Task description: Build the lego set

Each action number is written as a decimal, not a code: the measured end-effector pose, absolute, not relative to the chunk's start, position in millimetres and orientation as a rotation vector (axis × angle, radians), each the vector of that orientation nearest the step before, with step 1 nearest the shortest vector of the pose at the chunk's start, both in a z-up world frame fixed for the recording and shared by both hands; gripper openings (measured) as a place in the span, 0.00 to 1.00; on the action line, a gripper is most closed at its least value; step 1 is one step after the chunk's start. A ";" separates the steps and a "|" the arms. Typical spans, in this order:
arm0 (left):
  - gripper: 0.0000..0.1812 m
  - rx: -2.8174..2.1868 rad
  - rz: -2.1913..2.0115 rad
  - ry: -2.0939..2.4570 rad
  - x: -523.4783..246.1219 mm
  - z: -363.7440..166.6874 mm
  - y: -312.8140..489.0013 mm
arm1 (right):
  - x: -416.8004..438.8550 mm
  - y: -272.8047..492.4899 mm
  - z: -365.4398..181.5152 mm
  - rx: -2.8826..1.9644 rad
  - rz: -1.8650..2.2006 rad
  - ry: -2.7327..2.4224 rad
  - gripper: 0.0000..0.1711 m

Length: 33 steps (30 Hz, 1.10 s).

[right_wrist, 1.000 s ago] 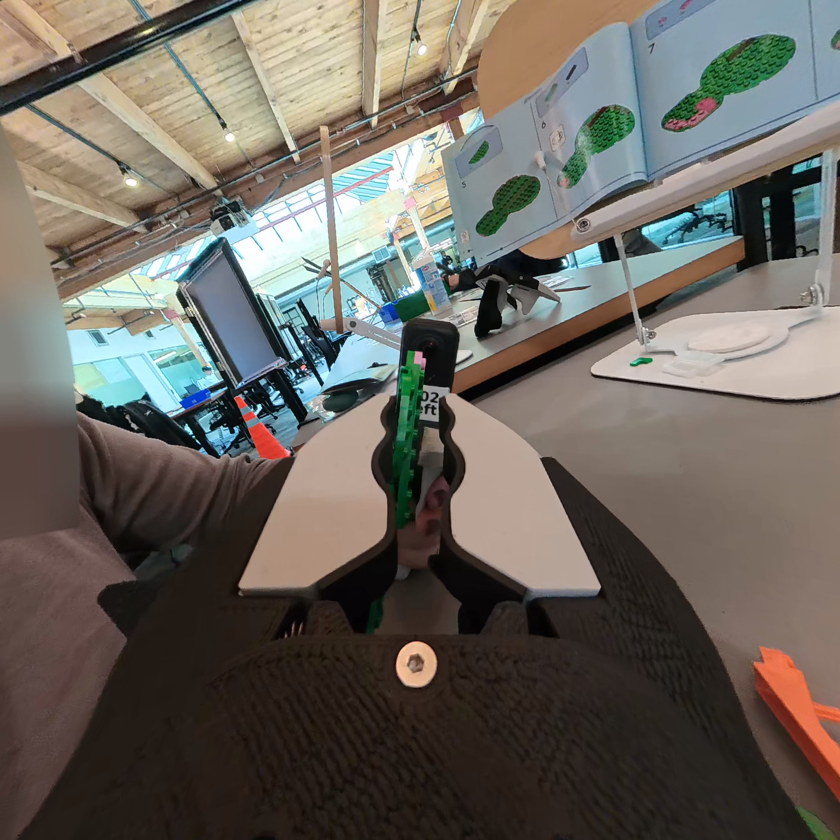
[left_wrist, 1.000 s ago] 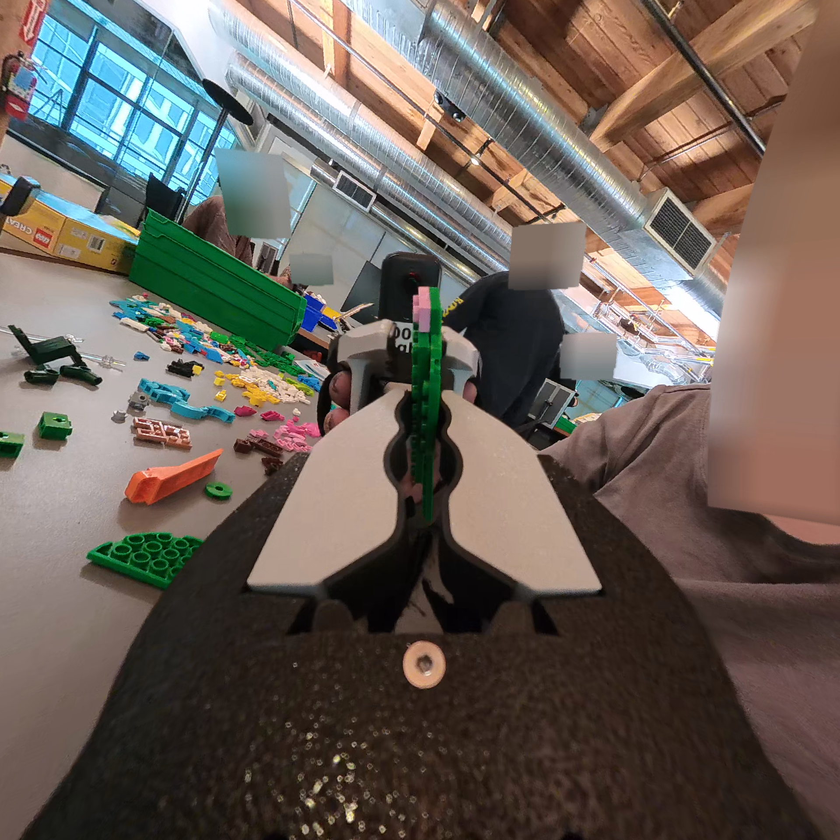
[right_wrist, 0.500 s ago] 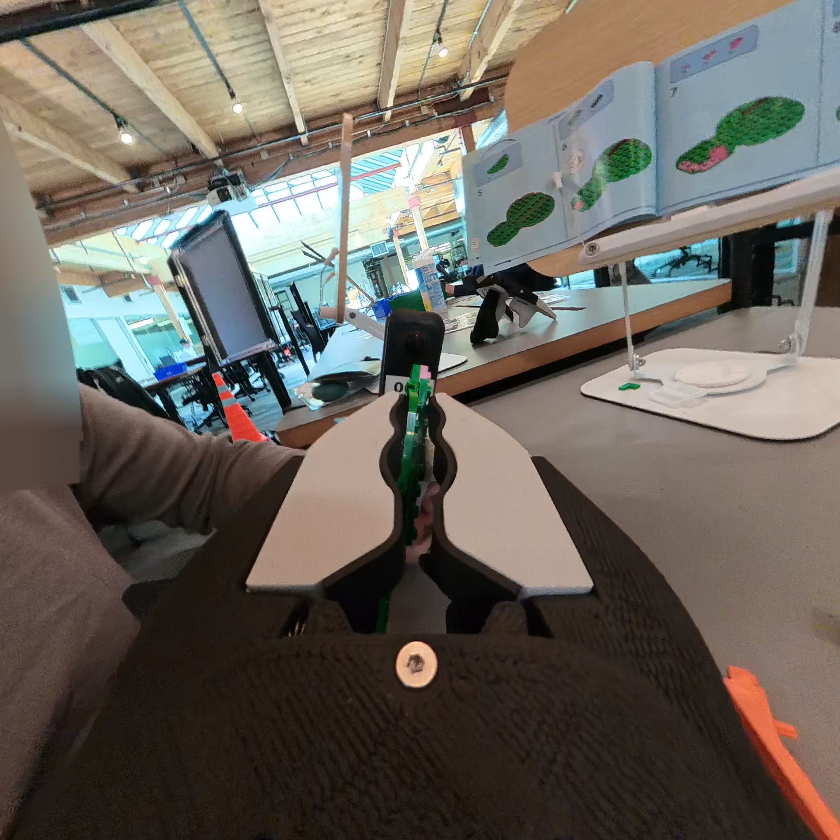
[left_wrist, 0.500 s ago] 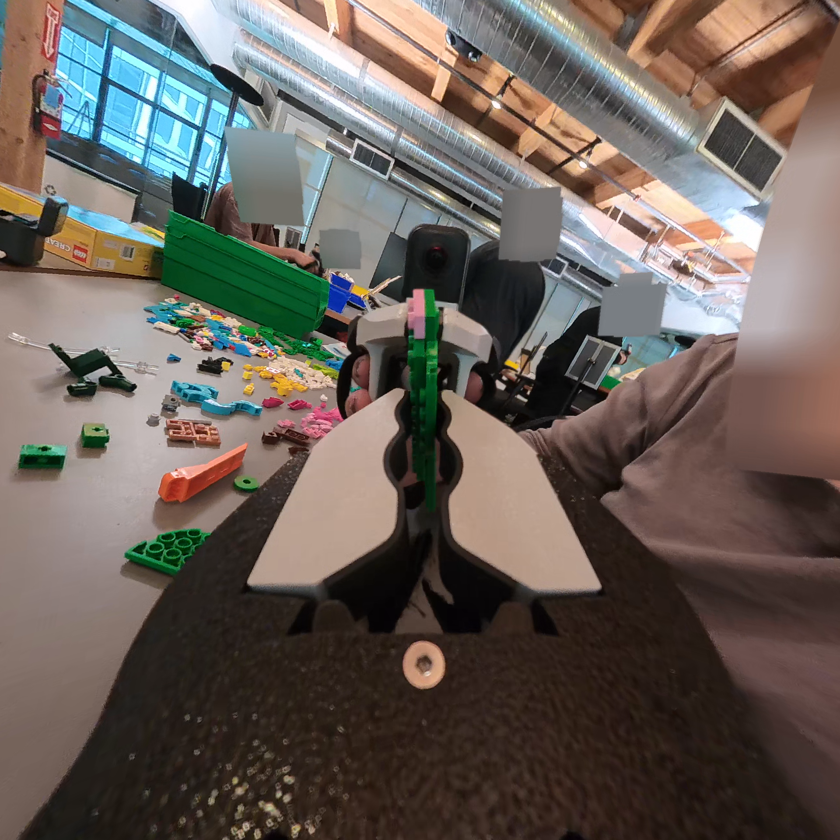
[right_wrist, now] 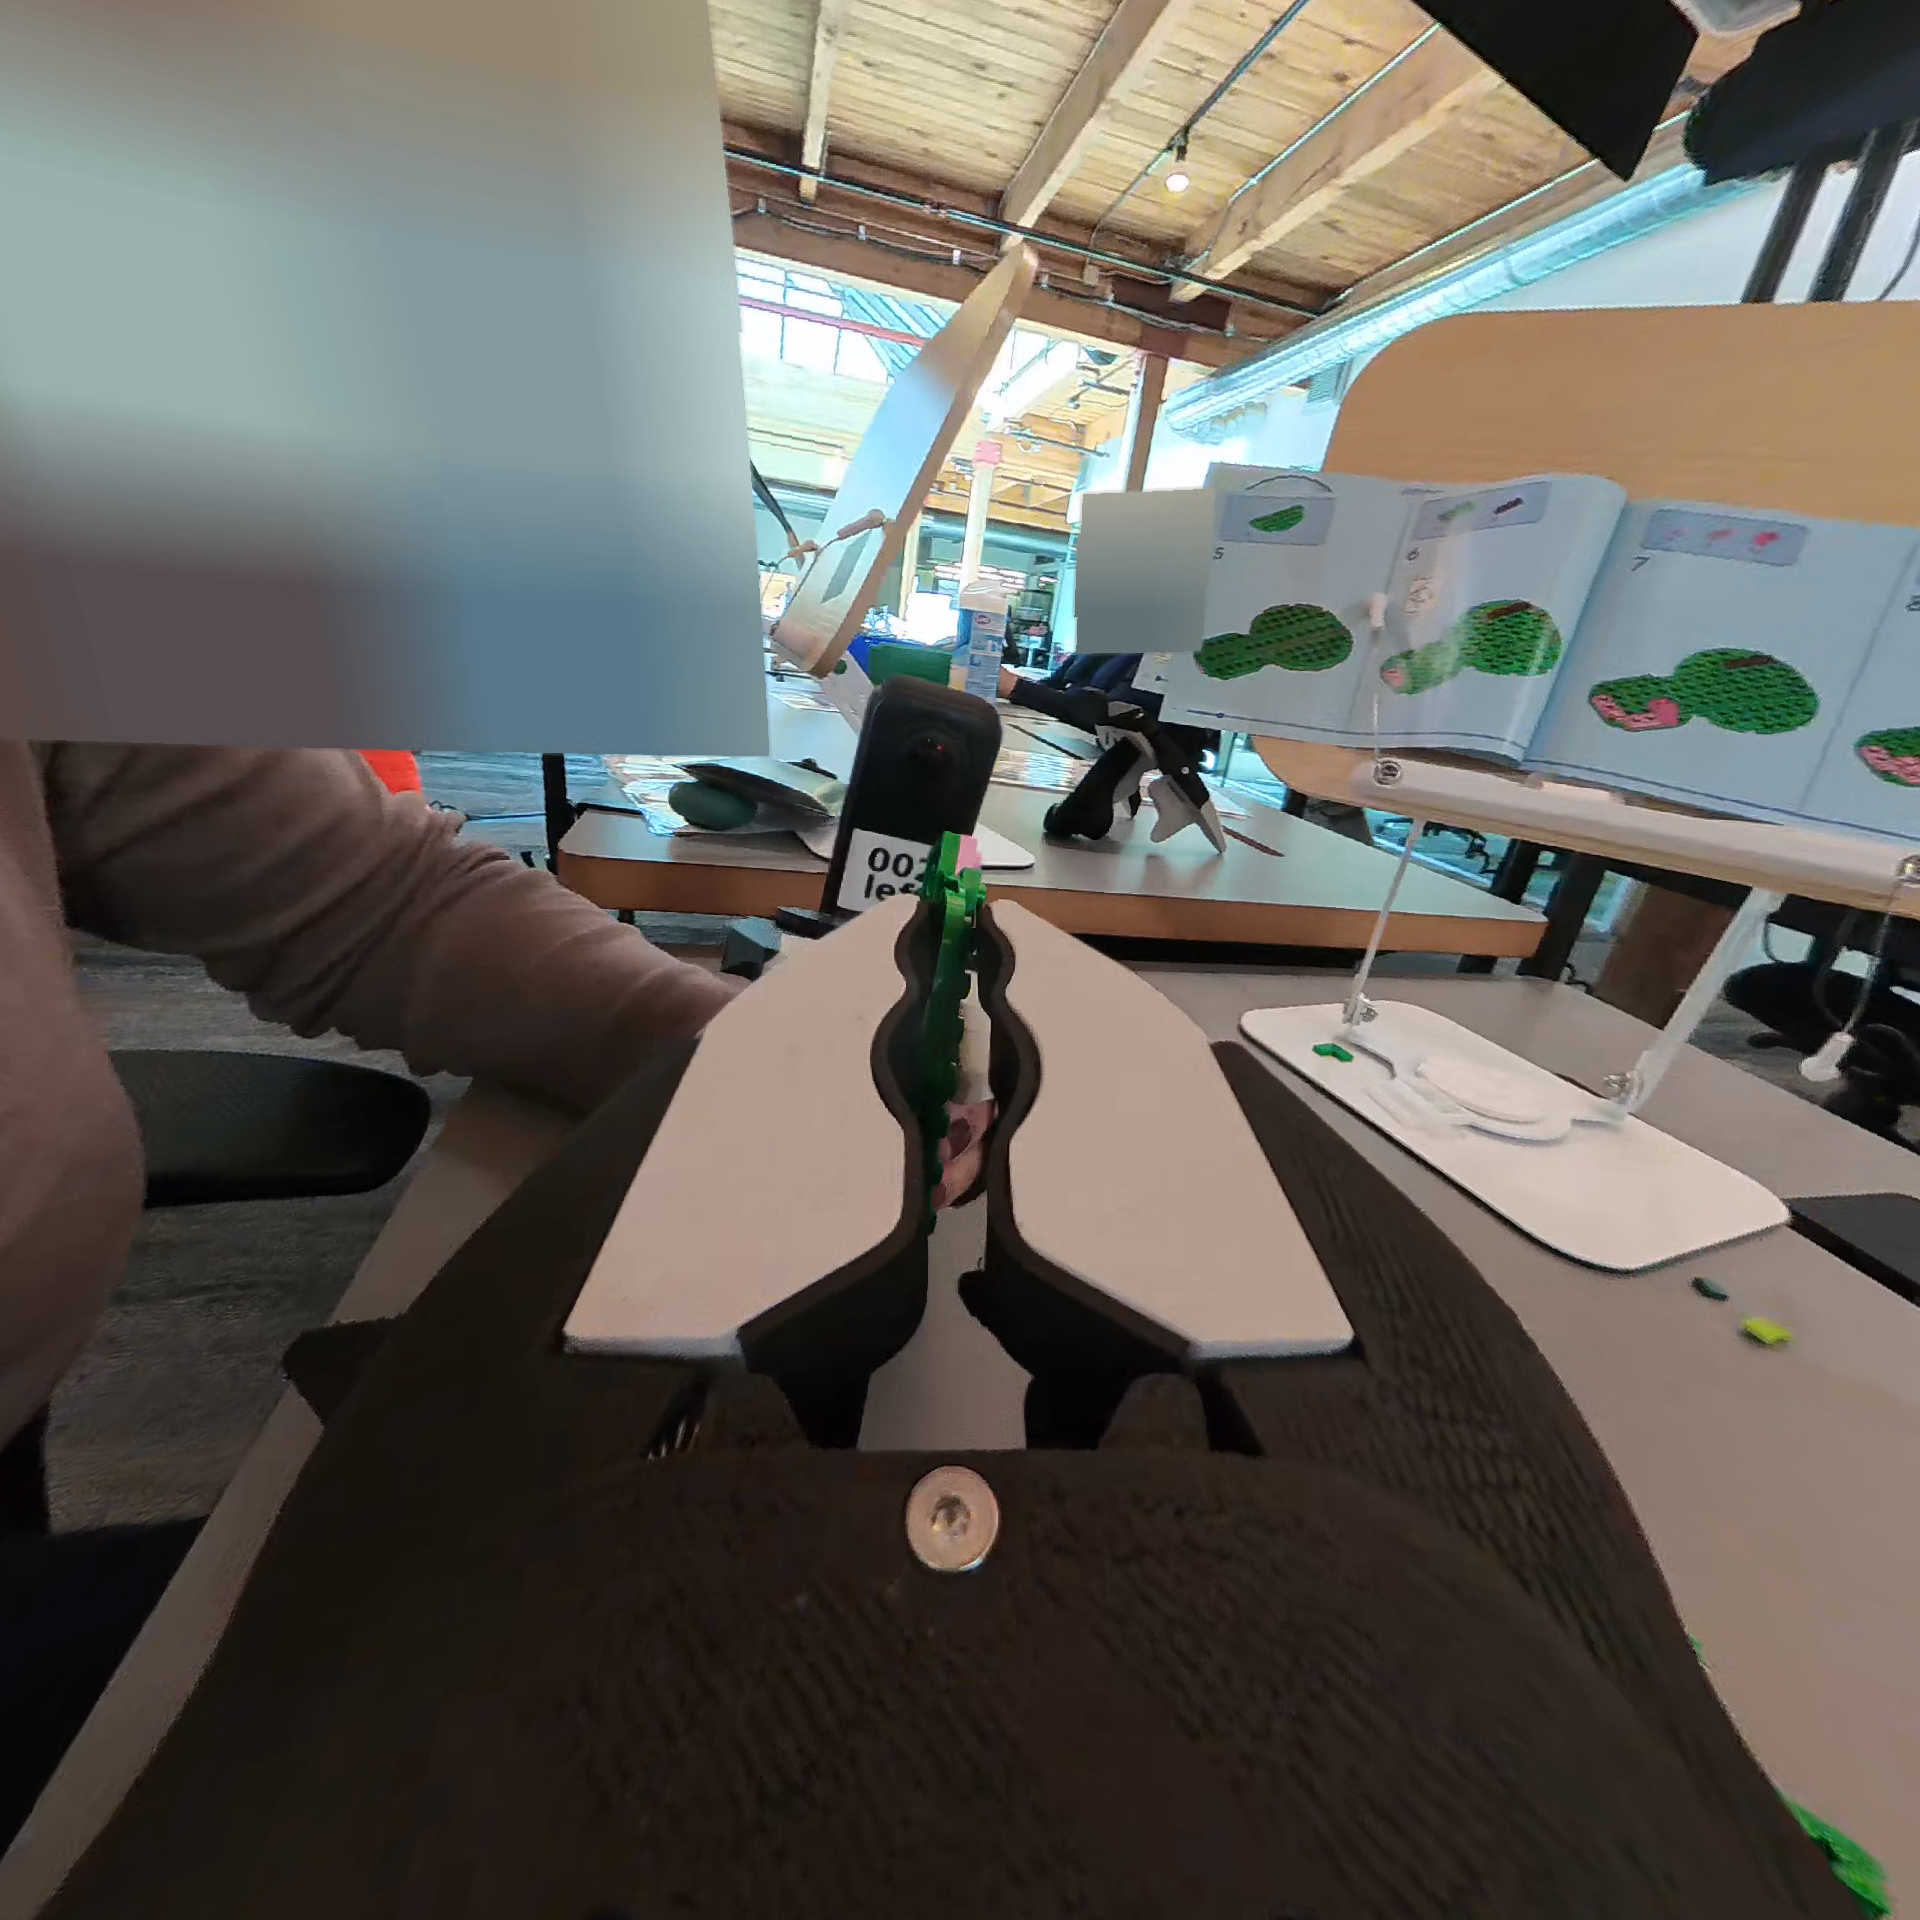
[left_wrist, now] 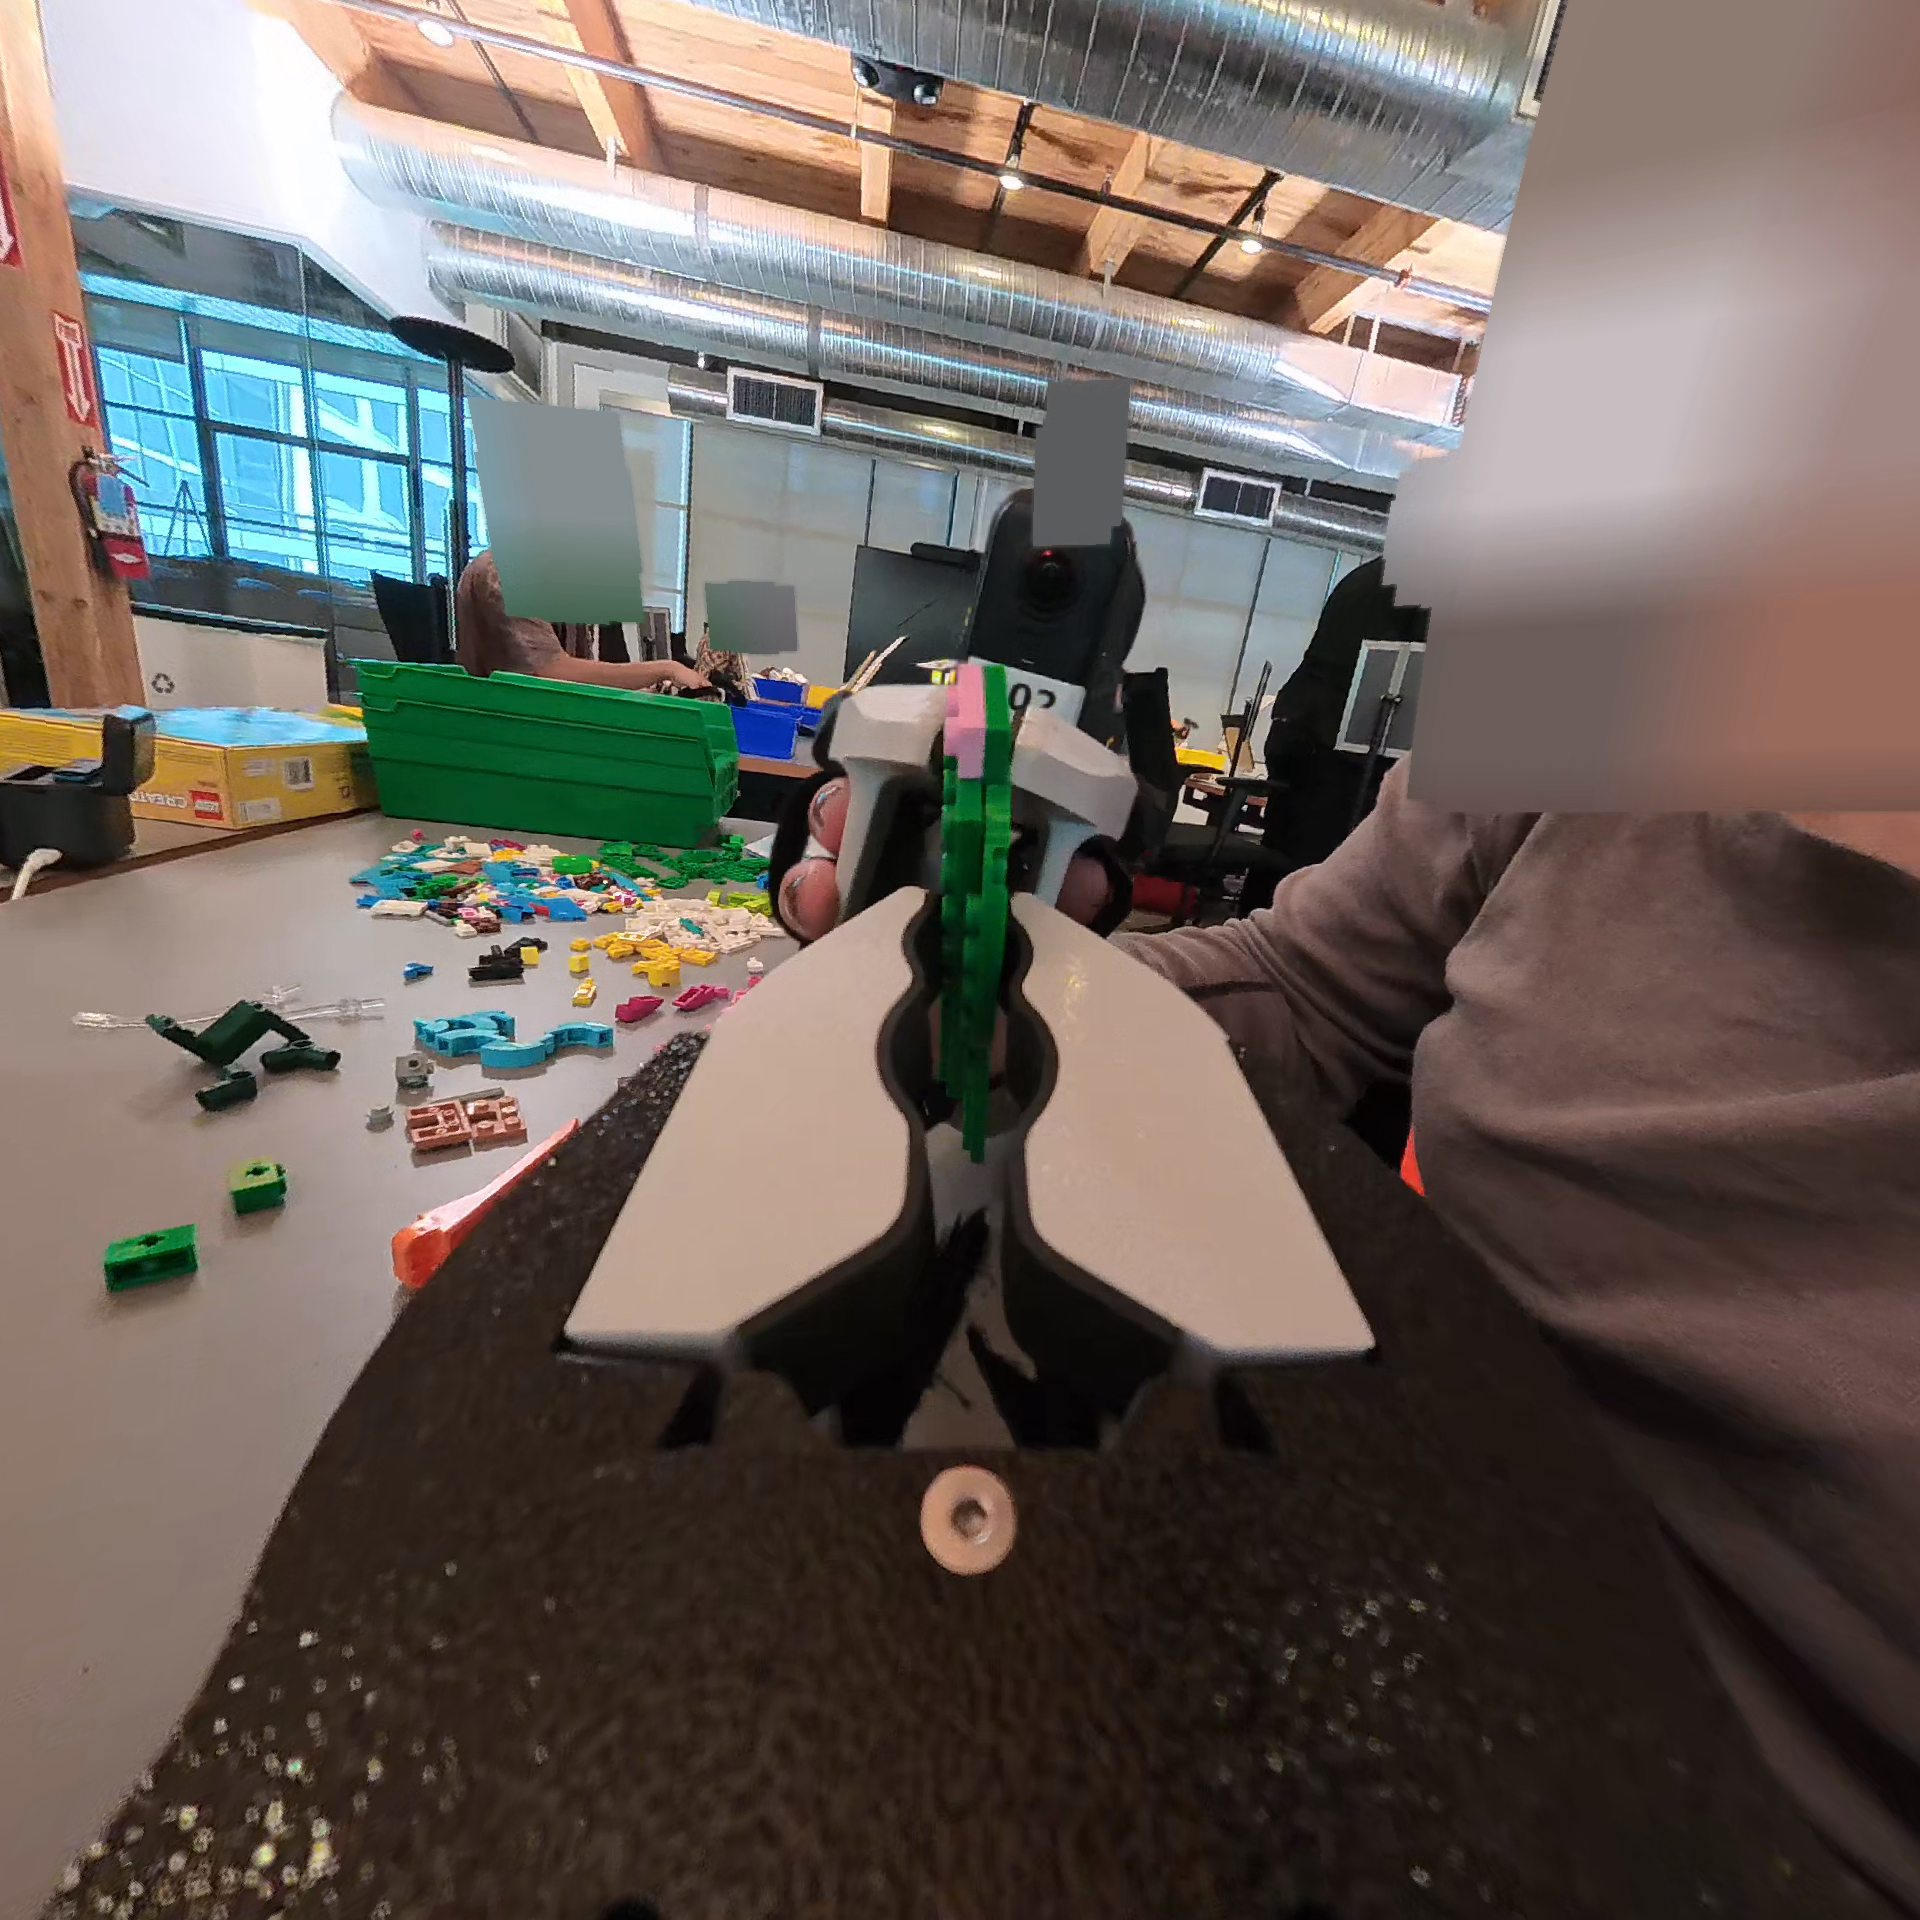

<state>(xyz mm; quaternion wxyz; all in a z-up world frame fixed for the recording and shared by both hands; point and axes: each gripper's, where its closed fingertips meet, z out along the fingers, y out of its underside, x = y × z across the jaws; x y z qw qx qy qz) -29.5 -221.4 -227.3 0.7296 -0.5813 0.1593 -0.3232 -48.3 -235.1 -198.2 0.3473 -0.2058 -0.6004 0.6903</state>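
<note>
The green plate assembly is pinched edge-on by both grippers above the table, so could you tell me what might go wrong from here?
1. The green plate assembly is gripped edge-on by the left gripper and right gripper; twisting could split its layers.
2. The pink piece at its unsupported top edge could pop off.

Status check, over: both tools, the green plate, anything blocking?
Left tool and right tool both shut on green plate, held edge-on between them. Pink piece on top. Nothing blocking.
</note>
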 end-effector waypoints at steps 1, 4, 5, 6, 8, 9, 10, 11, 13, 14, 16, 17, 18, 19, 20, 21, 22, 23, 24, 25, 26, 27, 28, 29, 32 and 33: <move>0.05 -1.275 -0.719 0.347 -29.5 -226.8 -221.4 | -48.5 -235.0 -197.7 -0.537 1.790 -1.550 0.04; 0.05 -1.229 -0.753 0.304 -34.2 -220.1 -223.3 | -49.6 -231.7 -200.3 -0.564 1.793 -1.559 0.09; 0.05 -1.217 -0.766 0.277 -39.0 -217.9 -223.4 | -50.8 -229.7 -202.6 -0.593 1.810 -1.574 0.12; 0.05 -1.204 -0.775 0.249 -44.2 -216.1 -223.5 | -51.6 -228.1 -204.5 -0.625 1.840 -1.593 0.12; 0.05 -1.179 -0.798 0.209 -52.3 -212.7 -224.5 | -52.9 -227.1 -209.1 -0.674 1.883 -1.640 0.12; 0.05 -1.171 -0.803 0.198 -54.6 -211.6 -224.8 | -53.6 -227.1 -211.5 -0.686 1.883 -1.654 0.11; 0.05 -1.170 -0.804 0.197 -55.1 -211.5 -224.9 | -54.2 -226.7 -212.8 -0.692 1.879 -1.656 0.08; 0.05 -1.173 -0.801 0.204 -54.4 -211.8 -225.1 | -54.9 -226.0 -212.8 -0.697 1.876 -1.647 0.06; 0.05 -1.188 -0.784 0.218 -52.0 -213.7 -223.9 | -54.7 -225.8 -212.5 -0.708 1.900 -1.646 0.05; 0.05 -1.199 -0.779 0.224 -50.7 -215.5 -223.2 | -54.6 -225.8 -211.9 -0.720 1.924 -1.643 0.05; 0.05 -1.202 -0.781 0.219 -50.3 -216.7 -222.1 | -55.4 -225.6 -212.3 -0.745 1.953 -1.642 0.05; 0.05 -1.202 -0.782 0.212 -51.4 -217.0 -221.8 | -56.7 -225.0 -212.6 -0.760 1.953 -1.639 0.04; 0.05 -1.204 -0.778 0.210 -52.6 -217.4 -221.6 | -57.9 -224.6 -213.3 -0.771 1.944 -1.641 0.04; 0.05 -1.208 -0.769 0.210 -53.2 -217.8 -221.3 | -58.6 -224.2 -213.7 -0.776 1.932 -1.646 0.04; 0.05 -1.208 -0.760 0.211 -53.4 -217.5 -221.1 | -58.8 -223.9 -213.7 -0.776 1.922 -1.647 0.04; 0.05 -1.207 -0.752 0.216 -53.0 -217.3 -221.3 | -58.5 -223.8 -213.8 -0.775 1.920 -1.647 0.03; 0.05 -1.207 -0.746 0.221 -52.4 -217.0 -221.6 | -58.2 -223.9 -213.7 -0.775 1.925 -1.645 0.03; 0.05 -1.208 -0.742 0.226 -51.8 -216.8 -221.7 | -57.6 -223.9 -213.7 -0.771 1.929 -1.644 0.03; 0.05 -1.209 -0.737 0.232 -51.2 -217.1 -222.0 | -57.0 -224.1 -213.8 -0.761 1.923 -1.646 0.03; 0.05 -1.209 -0.734 0.237 -50.5 -216.9 -222.1 | -56.4 -224.3 -213.7 -0.746 1.912 -1.647 0.03; 0.05 -1.208 -0.729 0.247 -49.6 -216.7 -222.8 | -55.6 -224.9 -213.4 -0.732 1.908 -1.647 0.03; 0.05 -1.207 -0.718 0.256 -48.8 -216.4 -223.2 | -54.7 -225.5 -213.0 -0.723 1.911 -1.647 0.02; 0.05 -1.209 -0.710 0.256 -48.9 -216.2 -223.1 | -54.7 -225.5 -212.6 -0.720 1.916 -1.642 0.03; 0.05 -1.211 -0.708 0.254 -49.3 -216.2 -222.8 | -55.1 -225.5 -212.4 -0.719 1.923 -1.634 0.03; 0.05 -1.198 -0.703 0.246 -49.4 -215.5 -222.5 | -55.2 -225.4 -211.4 -0.724 1.960 -1.610 0.03; 0.05 -1.198 -0.699 0.245 -49.4 -215.6 -222.2 | -55.3 -225.1 -211.4 -0.726 1.962 -1.604 0.03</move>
